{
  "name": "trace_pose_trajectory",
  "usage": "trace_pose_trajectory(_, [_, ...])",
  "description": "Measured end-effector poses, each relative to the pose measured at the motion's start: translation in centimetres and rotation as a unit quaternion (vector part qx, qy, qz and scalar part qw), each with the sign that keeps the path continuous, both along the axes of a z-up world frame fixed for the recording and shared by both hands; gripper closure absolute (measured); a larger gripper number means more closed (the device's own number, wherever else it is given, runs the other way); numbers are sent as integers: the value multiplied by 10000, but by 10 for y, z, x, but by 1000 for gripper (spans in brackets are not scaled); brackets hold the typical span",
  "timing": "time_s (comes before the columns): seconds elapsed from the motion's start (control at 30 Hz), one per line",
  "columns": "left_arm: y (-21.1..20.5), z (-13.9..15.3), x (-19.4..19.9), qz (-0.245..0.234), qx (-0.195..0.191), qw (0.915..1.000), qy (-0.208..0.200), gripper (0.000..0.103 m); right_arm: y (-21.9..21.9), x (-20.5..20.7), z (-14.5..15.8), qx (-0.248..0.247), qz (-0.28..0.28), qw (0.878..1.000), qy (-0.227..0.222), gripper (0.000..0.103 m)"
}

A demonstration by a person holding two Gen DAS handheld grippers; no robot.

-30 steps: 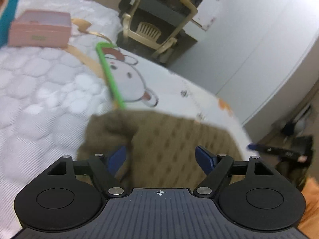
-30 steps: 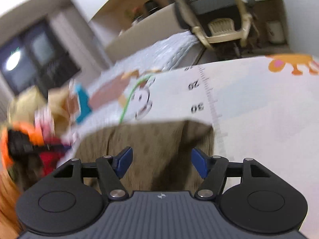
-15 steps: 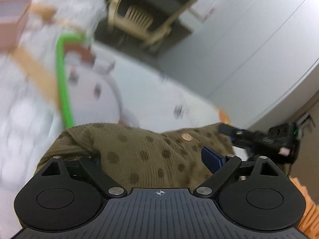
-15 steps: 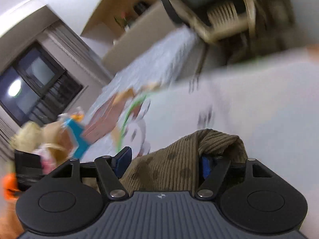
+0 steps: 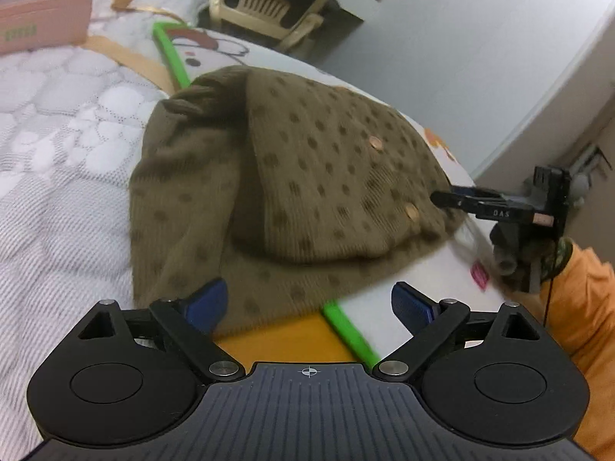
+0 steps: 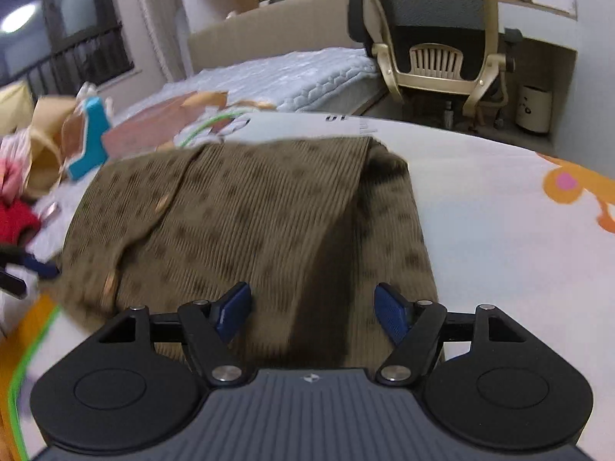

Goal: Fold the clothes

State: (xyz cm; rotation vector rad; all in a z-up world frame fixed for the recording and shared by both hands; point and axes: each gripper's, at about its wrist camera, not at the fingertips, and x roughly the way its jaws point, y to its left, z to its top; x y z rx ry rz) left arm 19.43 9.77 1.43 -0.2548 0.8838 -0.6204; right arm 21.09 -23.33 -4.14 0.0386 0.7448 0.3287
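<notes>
1. Half a second ago both your grippers were buried in bunched fabric; now the brown dotted cardigan (image 5: 307, 176) lies doubled on the play mat (image 6: 499, 211), one layer laid over another, buttons facing up.
2. That reads as a fold just laid down and let go. How many folds are left, I can't say.
3. Your left gripper (image 5: 307, 307) has its blue pads spread wide, holding nothing, hovering at the cardigan's near hem where it overhangs the mat's green edge (image 5: 346, 330).
4. Your right gripper (image 6: 311, 315) is spread too, empty, poised over the fabric; the blur leaves it unclear whether the pads brush the cloth.
5. The far left corner looks rumpled and may want smoothing.
</notes>
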Motion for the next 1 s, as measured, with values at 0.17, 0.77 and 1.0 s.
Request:
trace_pose_trajectory(0.17, [6,0,-26,123,18,9998,-166,6,-3,-27,12,-70,179,9996,-196,30])
trace_pose_trajectory(0.77, [-26,33,33,1020,-182,9916,-771,86,-3,-12,41,459,0,9968,-661,93])
trace_pose_trajectory(1.0, [-13,-2,36,1118,-62,9937,-60,47,-13,-3,13,263,-141,9992,-249,71])
